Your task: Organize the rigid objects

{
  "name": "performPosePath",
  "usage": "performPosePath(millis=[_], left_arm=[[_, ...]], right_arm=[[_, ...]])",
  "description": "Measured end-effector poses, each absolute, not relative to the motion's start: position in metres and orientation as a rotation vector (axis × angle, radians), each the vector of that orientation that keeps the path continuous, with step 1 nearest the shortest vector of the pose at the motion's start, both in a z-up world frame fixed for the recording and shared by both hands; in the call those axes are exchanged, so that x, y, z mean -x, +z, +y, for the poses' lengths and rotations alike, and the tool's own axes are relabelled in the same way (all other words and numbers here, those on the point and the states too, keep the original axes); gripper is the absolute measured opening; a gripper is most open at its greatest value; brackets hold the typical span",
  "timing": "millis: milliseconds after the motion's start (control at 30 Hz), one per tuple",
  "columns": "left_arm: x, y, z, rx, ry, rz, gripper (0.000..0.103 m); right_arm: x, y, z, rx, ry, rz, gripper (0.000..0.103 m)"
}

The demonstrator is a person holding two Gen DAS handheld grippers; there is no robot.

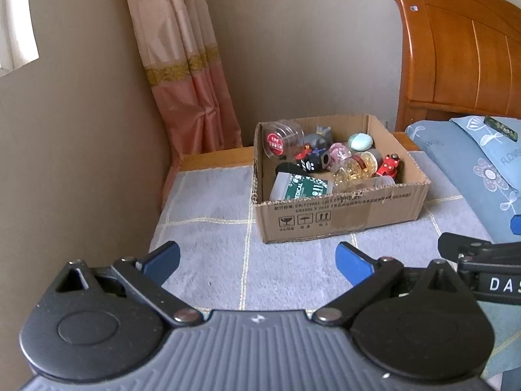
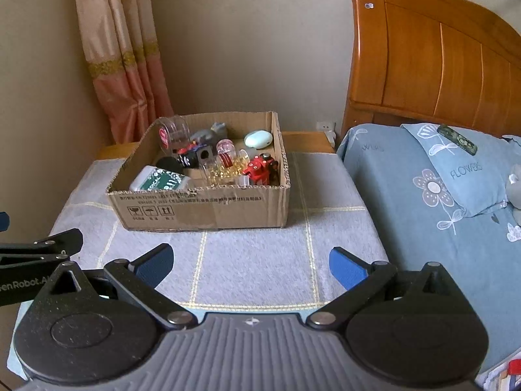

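Note:
A shallow cardboard box (image 1: 338, 218) (image 2: 202, 208) stands on a grey cloth-covered table (image 1: 286, 270) (image 2: 254, 260). It holds several small rigid objects: a white and green medical bottle (image 1: 299, 189) (image 2: 159, 181), a clear jar with a red label (image 1: 281, 138) (image 2: 172, 133), a red toy (image 1: 389, 166) (image 2: 260, 167), a mint oval case (image 1: 359, 141) (image 2: 259, 139) and clear containers of gold pieces (image 1: 355, 169) (image 2: 224, 169). My left gripper (image 1: 257, 260) is open and empty in front of the box. My right gripper (image 2: 250, 264) is open and empty, also in front of it.
A bed with blue floral bedding (image 2: 439, 195) and a wooden headboard (image 2: 439, 58) lies to the right. A dark flat object (image 2: 457, 139) lies on the pillow. A pink curtain (image 1: 185, 75) hangs in the back left corner beside the wall.

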State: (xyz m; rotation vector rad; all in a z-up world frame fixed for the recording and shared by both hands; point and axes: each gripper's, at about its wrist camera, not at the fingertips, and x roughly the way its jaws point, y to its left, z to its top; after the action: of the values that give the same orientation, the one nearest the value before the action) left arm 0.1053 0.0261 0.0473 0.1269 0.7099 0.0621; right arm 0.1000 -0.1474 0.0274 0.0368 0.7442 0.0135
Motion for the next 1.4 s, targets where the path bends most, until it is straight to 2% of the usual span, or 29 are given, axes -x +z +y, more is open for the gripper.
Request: performPosePath(millis=[1400], left_arm=[[-0.109,0.0436,0.0185,-0.145,0.093,0.725,0.101]], right_arm=[[-0.1044,0.0225,-0.1467,-0.054,-0.003,0.745,0.103]])
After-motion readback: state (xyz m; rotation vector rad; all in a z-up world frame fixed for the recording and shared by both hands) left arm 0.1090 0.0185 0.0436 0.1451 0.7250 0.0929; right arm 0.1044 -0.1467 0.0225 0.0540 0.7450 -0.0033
